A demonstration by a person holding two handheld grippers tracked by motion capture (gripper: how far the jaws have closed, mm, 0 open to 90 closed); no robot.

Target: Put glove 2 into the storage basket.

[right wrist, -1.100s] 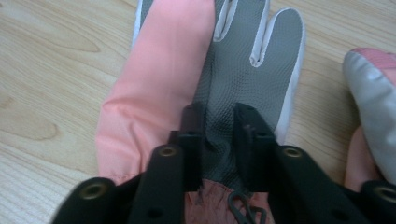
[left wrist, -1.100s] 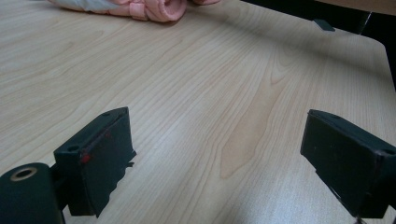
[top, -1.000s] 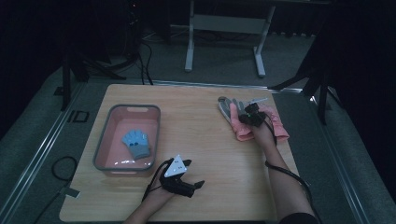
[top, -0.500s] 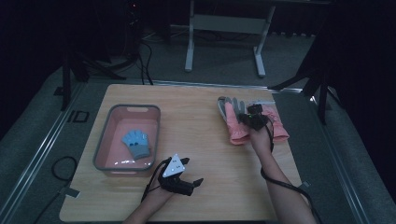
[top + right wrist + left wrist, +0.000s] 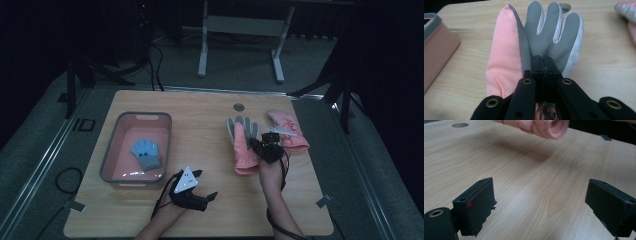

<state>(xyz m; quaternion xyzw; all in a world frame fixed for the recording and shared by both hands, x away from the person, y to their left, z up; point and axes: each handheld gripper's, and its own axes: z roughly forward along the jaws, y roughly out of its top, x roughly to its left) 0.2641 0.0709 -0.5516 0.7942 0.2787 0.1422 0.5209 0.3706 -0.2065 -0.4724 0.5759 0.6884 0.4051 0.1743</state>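
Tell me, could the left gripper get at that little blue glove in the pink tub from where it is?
Probably yes. The left gripper is open and holds nothing, and it sits just beside the pink tub, which has no lid. The blue glove lies alone inside; only the tub's low wall stands between them.

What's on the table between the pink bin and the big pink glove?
Nothing. In the high view, only bare wooden table lies between the bin and the glove.
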